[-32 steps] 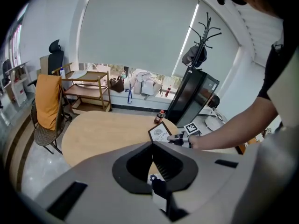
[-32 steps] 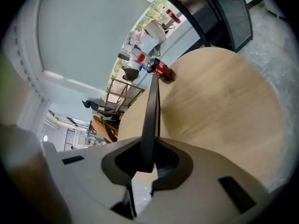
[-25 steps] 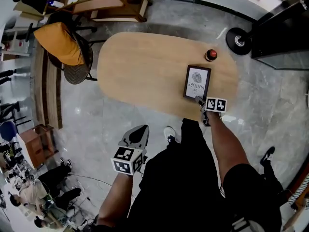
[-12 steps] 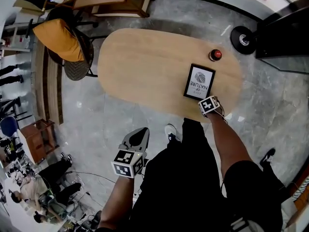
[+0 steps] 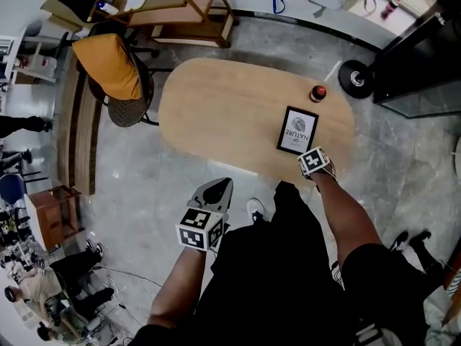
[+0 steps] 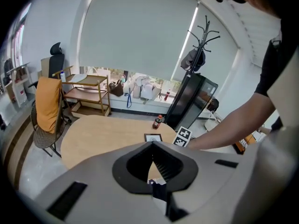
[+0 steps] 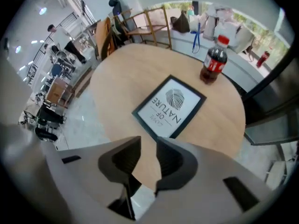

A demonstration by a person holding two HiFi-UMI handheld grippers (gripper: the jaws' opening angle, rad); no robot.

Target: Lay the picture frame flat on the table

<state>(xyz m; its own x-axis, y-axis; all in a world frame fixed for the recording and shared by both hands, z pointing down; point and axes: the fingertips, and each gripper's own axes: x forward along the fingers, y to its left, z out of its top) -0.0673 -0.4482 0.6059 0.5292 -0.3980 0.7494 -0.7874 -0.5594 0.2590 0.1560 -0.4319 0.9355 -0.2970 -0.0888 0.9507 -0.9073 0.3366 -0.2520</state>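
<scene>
The black picture frame [image 5: 297,130] with a leaf print lies flat on the oval wooden table [image 5: 216,99], face up, near its right end. In the right gripper view the frame [image 7: 169,106] is just ahead of the jaws and apart from them. My right gripper [image 5: 308,157] hovers over the table's near edge; its jaws are closing with nothing between them [image 7: 148,143]. My left gripper [image 5: 216,189] hangs off the table above the floor, shut and empty. From the left gripper view the frame [image 6: 153,137] shows small and far off.
A cola bottle [image 5: 317,93] with a red cap stands beyond the frame near the far edge. A chair with an orange jacket [image 5: 115,74] stands at the table's left end. A wooden rack [image 5: 173,6] and a black cabinet [image 5: 418,56] lie further off.
My right gripper has drawn back from the frame's near edge toward the table's rim. The frame lies still. The left gripper has barely shifted.
</scene>
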